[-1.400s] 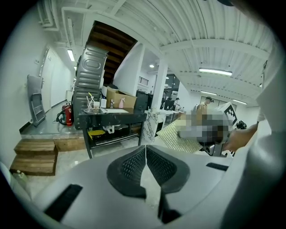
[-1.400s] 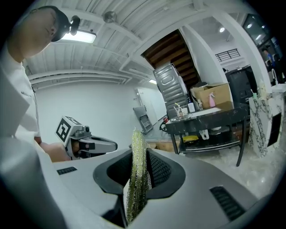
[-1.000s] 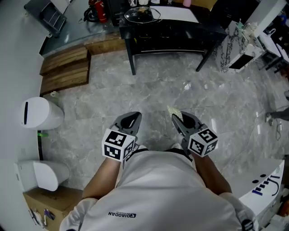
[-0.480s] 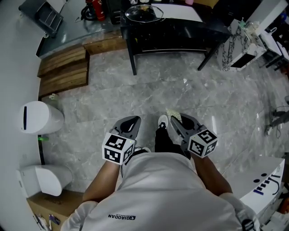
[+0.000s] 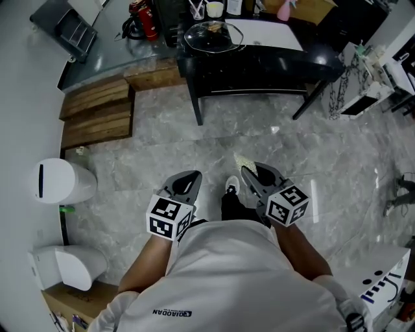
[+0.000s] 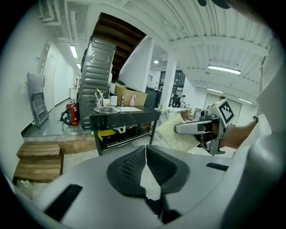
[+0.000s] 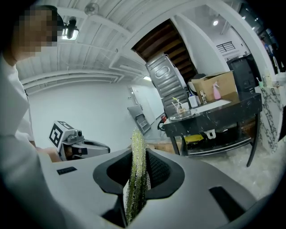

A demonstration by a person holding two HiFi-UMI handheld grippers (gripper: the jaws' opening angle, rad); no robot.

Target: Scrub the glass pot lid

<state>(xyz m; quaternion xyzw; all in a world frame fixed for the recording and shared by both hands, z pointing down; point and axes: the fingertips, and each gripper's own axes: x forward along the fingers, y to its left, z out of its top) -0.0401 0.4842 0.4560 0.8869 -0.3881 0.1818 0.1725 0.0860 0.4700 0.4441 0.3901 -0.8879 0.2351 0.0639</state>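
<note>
The glass pot lid (image 5: 211, 35) lies on a black table (image 5: 272, 48) far ahead; it also shows small in the left gripper view as the lid (image 6: 106, 109) and in the right gripper view as the lid (image 7: 181, 115). My right gripper (image 5: 254, 174) is shut on a yellow-green scrub pad (image 7: 136, 172), which stands edge-on between the jaws; the pad (image 6: 178, 132) sticks out forward. My left gripper (image 5: 187, 184) is held beside it at waist height, its jaws shut with nothing between them (image 6: 145, 148). Both grippers are well short of the table.
Wooden steps (image 5: 97, 110) lie at the left of the table, with a red fire extinguisher (image 5: 139, 14) behind. Two white bins (image 5: 61, 181) stand at the left wall. A cardboard box and pink bottle (image 5: 283, 10) sit on the table. A white desk (image 5: 382, 285) is at the lower right.
The person has stepped forward, so the table and lid sit lower and nearer in the head view. A foot now shows between the grippers. Both grippers keep their hold and pose.
</note>
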